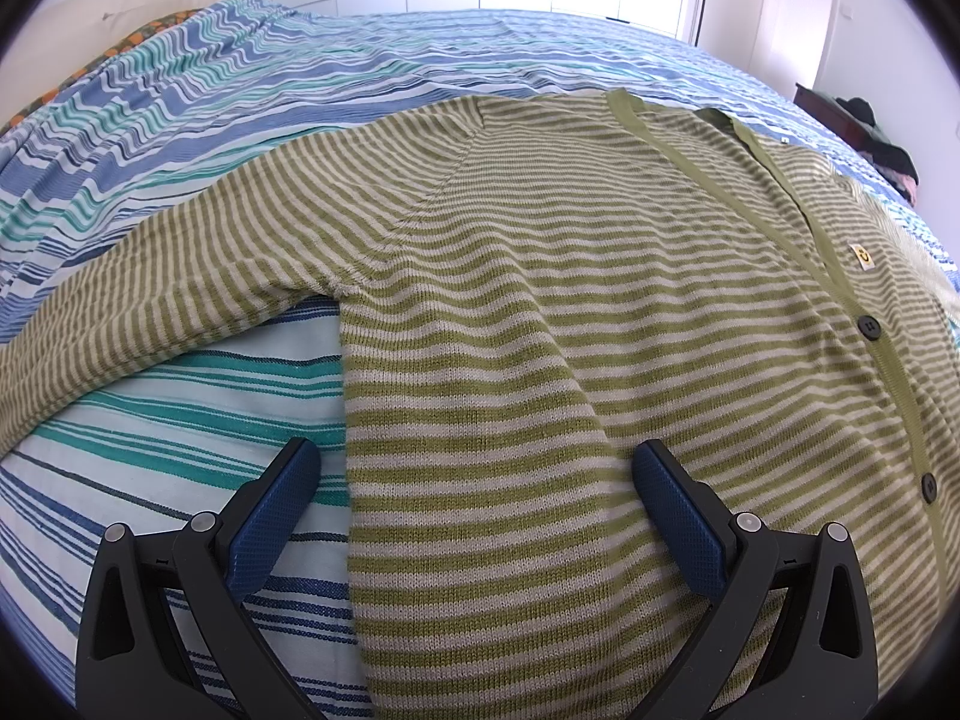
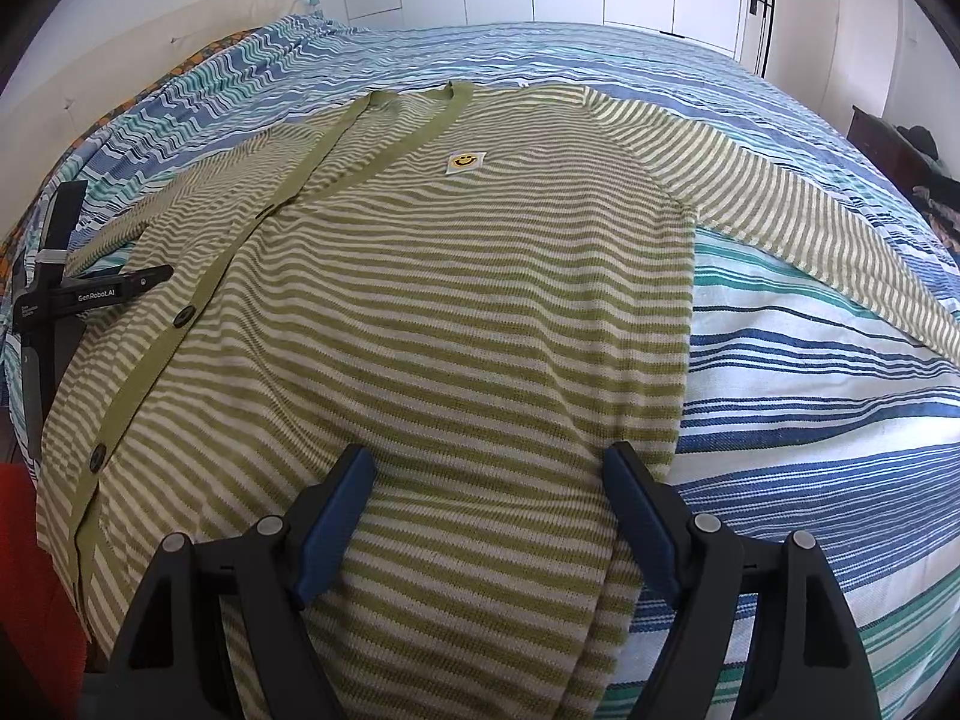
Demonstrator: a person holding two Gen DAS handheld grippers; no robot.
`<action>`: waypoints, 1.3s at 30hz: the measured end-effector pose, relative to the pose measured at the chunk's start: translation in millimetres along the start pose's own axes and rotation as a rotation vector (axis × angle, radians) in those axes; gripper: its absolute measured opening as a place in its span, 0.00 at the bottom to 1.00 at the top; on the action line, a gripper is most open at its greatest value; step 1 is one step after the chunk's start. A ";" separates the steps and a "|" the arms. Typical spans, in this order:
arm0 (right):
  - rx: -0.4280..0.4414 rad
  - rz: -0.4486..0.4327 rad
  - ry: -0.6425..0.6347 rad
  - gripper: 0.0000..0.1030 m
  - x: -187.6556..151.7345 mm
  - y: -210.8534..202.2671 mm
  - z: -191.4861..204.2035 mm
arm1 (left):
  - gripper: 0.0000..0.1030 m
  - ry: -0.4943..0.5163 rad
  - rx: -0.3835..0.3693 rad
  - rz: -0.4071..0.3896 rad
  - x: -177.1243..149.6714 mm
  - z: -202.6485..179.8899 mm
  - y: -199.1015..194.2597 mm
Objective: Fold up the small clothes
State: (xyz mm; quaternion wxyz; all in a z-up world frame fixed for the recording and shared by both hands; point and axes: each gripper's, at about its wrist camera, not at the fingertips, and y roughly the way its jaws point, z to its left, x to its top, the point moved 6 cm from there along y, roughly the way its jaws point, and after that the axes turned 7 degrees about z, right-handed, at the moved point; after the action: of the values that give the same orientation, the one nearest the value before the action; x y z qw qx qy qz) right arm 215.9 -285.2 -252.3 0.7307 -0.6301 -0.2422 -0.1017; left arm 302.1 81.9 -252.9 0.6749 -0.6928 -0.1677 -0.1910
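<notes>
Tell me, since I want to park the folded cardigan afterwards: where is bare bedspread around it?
Free: the bedspread right of the cardigan, below its spread sleeve; the strip beyond the collar toward the far edge; the wedge under the other sleeve. Crowded: the middle, where both open grippers hover.

A wide bed (image 2: 810, 372) fills the view, spread with a cover striped in blue, teal and white. Flat on it lies a green-and-cream striped cardigan (image 2: 468, 300), buttoned, front up, both sleeves (image 1: 180, 276) stretched out sideways.
</notes>
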 end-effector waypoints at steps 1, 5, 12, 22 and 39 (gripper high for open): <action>0.001 0.000 0.000 0.77 0.0 0.0 0.1 | 1.00 0.000 0.000 0.000 -0.1 0.0 0.0; 0.001 0.000 0.000 0.77 -0.1 -0.3 0.2 | 1.00 0.000 0.000 0.000 0.2 0.0 0.1; 0.008 0.000 -0.004 0.79 -0.4 -0.7 1.5 | 1.00 0.000 0.000 0.000 0.2 0.0 0.1; 0.021 0.006 -0.014 0.82 0.2 1.4 3.1 | 1.00 0.000 0.000 0.000 0.0 0.0 0.0; 0.022 0.008 -0.016 0.83 -0.3 2.2 3.4 | 1.00 0.000 0.000 0.000 0.2 0.0 0.1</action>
State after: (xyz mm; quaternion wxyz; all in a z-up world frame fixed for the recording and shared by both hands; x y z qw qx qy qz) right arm 215.9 -281.6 -254.1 0.7360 -0.6239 -0.2465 -0.0910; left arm 302.2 81.9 -252.9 0.6749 -0.6928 -0.1676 -0.1912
